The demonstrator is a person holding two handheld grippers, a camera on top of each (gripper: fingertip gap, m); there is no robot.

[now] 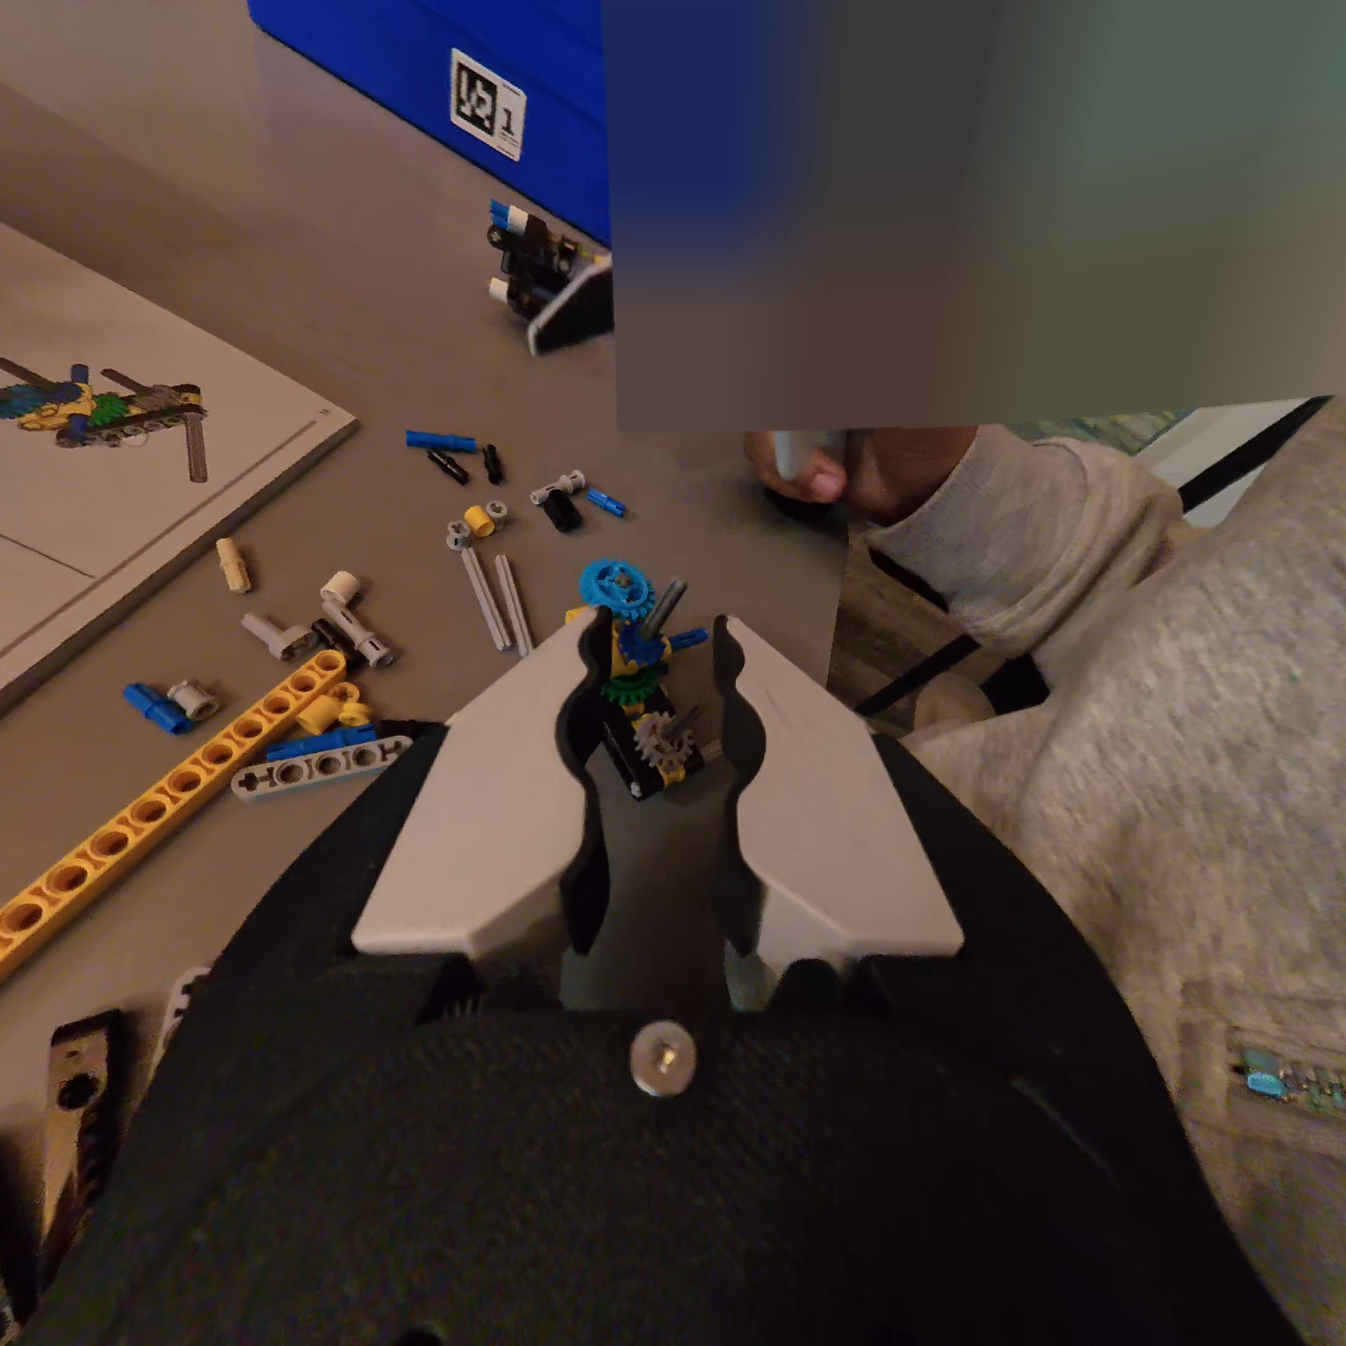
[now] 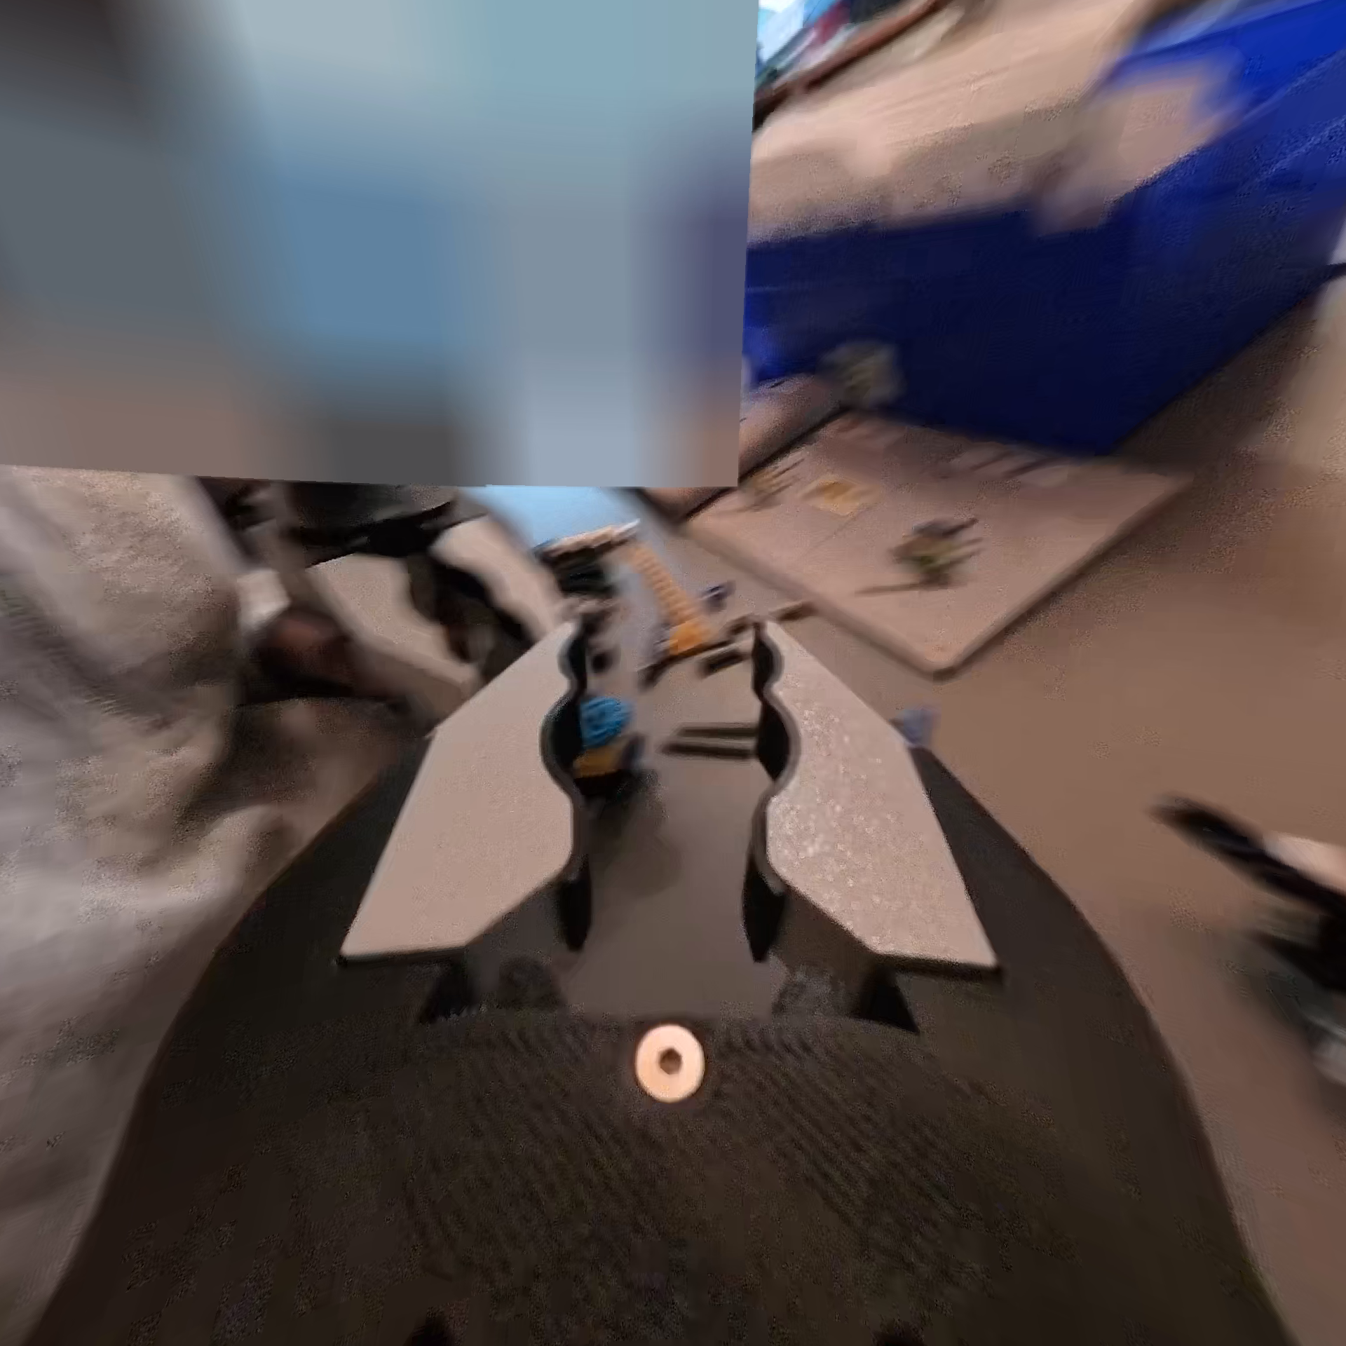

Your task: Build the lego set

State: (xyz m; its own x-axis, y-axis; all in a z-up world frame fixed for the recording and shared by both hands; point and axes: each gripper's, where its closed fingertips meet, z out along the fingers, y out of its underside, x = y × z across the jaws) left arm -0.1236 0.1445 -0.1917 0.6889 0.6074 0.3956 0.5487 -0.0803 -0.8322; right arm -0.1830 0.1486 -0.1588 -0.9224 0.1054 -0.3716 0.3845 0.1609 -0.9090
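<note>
My left gripper [image 1: 659, 623] is shut on a small gear assembly [image 1: 644, 699] with a blue gear, a green gear, a grey gear and a yellow and black body, and holds it over the grey table near its right edge. The right wrist view is blurred by motion. My right gripper [image 2: 666, 637] is open and empty. The gear assembly [image 2: 604, 721] shows beyond it, between its fingers and close to the left one. Loose parts lie left of the left gripper: a long yellow beam [image 1: 182, 786], a grey beam [image 1: 320, 772], two grey axles [image 1: 499, 604], and pins.
An open instruction booklet [image 1: 109, 473] lies at the left and also shows in the right wrist view [image 2: 983, 568]. A blue box [image 1: 437, 58] stands at the back, with a small black sub-assembly [image 1: 532, 255] in front of it. A hand in a grey sleeve [image 1: 801, 473] is at the table edge.
</note>
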